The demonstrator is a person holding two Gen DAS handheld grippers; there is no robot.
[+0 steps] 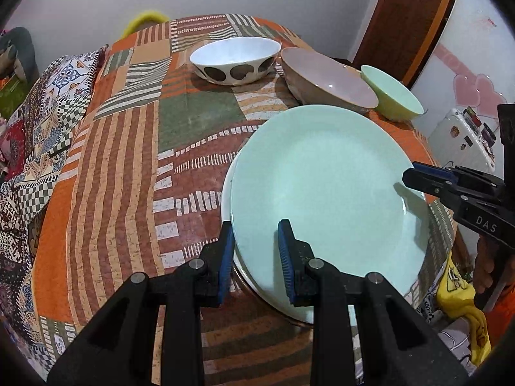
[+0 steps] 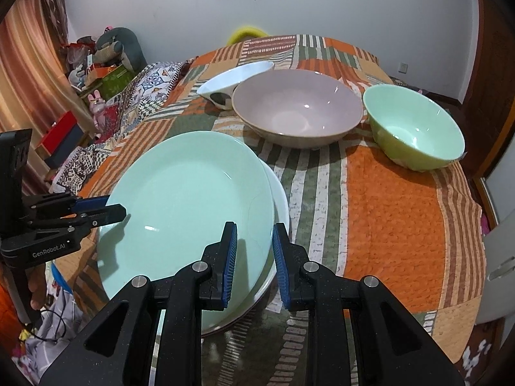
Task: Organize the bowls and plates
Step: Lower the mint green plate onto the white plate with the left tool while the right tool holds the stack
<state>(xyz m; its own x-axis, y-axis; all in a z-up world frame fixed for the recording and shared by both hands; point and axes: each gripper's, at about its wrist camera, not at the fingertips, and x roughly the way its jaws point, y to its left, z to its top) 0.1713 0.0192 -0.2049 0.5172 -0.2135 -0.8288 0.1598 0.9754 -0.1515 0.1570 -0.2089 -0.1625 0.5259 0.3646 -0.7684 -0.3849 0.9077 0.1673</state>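
Observation:
A mint green plate (image 1: pixel 322 186) (image 2: pixel 186 199) is held over a white plate (image 1: pixel 227 193) (image 2: pixel 278 199) on the patchwork-covered table (image 1: pixel 128 160) (image 2: pixel 386 209). My left gripper (image 1: pixel 256 225) (image 2: pixel 119 207) is shut on the plate's near-left rim. The right gripper (image 2: pixel 255 226) (image 1: pixel 407 178) is shut on the opposite rim. Behind the plates stand three bowls: a white one with brown spots (image 1: pixel 235 54) (image 2: pixel 235 74), a wide pink one (image 1: pixel 328 77) (image 2: pixel 296 109) and a green one (image 1: pixel 392 96) (image 2: pixel 415 125). Whether the mint plate rests on the white one is unclear.
A bed with patterned bedding (image 1: pixel 38 122) lies left of the table. A white fridge (image 1: pixel 463 141) and a brown door (image 1: pixel 408 16) stand to the right. A yellow cloth (image 1: pixel 460 292) hangs by the table's edge. Bare tablecloth shows left of the plates.

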